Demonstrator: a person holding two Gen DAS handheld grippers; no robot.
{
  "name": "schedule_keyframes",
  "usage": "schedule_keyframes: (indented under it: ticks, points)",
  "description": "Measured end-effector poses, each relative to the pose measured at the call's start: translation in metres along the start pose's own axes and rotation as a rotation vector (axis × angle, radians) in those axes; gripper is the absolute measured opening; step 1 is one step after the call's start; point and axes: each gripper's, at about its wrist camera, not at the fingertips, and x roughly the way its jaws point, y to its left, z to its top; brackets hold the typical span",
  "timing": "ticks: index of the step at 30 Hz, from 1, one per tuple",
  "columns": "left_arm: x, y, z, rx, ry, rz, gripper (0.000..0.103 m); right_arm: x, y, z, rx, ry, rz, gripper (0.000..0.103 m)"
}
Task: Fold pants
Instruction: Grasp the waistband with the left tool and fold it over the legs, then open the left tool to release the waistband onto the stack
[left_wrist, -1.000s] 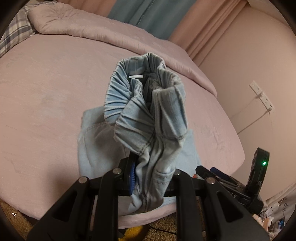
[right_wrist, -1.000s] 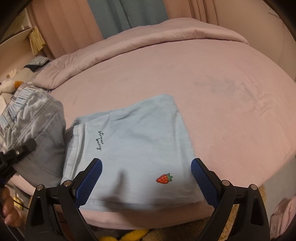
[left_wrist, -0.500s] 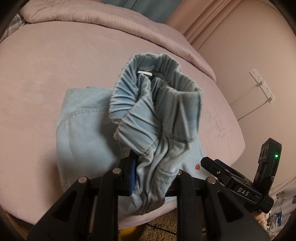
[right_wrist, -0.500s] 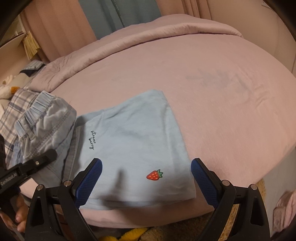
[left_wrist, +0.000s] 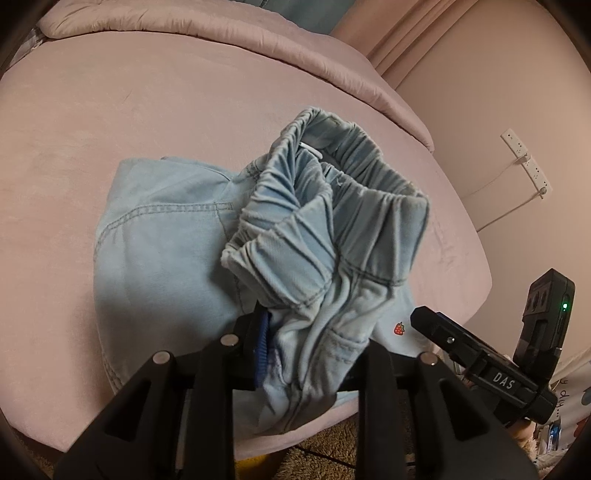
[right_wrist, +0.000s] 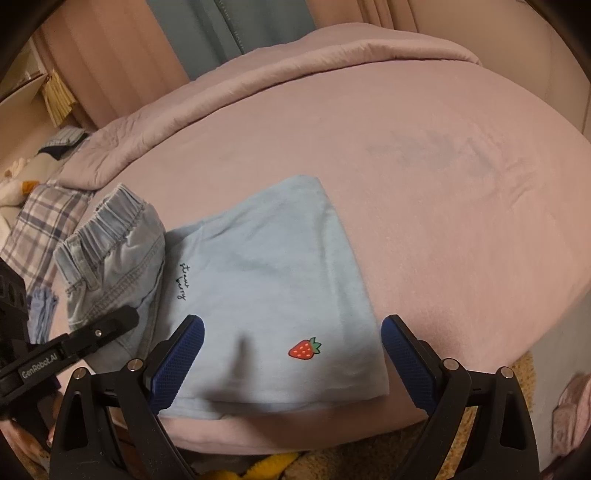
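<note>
My left gripper (left_wrist: 314, 354) is shut on light blue denim pants (left_wrist: 325, 236), bunched up with the elastic waistband on top, held just above the bed. In the right wrist view the pants (right_wrist: 110, 258) hang at the left with the left gripper (right_wrist: 74, 347) below them. A folded light blue garment (right_wrist: 269, 295) with a strawberry patch (right_wrist: 304, 348) lies flat near the bed's front edge; it also shows in the left wrist view (left_wrist: 159, 251) under the pants. My right gripper (right_wrist: 291, 365) is open and empty, its blue pads (right_wrist: 177, 362) over the garment's front edge.
The pink bed (right_wrist: 443, 184) fills both views, with a rolled pink duvet (right_wrist: 295, 66) along its far side. Plaid fabric (right_wrist: 40, 221) lies at the left. A wall with a power strip (left_wrist: 524, 158) stands to the right. Beige carpet (left_wrist: 332, 450) lies below the bed edge.
My left gripper has carried the bunched pants to the right, closer over the folded garment. The right gripper has stayed open and shifted slightly.
</note>
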Motion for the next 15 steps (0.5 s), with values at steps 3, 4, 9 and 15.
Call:
schedule_keyframes:
  ticks: [3, 4, 9, 15]
  points:
    - [-0.001, -0.002, -0.002, 0.008, -0.002, -0.009, 0.028, -0.003, -0.003, 0.004, 0.006, -0.001, 0.024, 0.096]
    - [-0.001, -0.004, -0.002, 0.014, -0.002, -0.007, 0.031, -0.005, -0.003, 0.005, 0.008, -0.004, 0.035, 0.096]
    - [-0.009, -0.011, -0.006, 0.034, 0.001, -0.069, 0.074, -0.009, 0.0, 0.012, 0.006, -0.008, 0.1, 0.096]
    - [-0.033, -0.011, -0.007, 0.038, -0.036, -0.036, 0.081, -0.005, -0.001, 0.016, 0.02, 0.014, 0.151, 0.096]
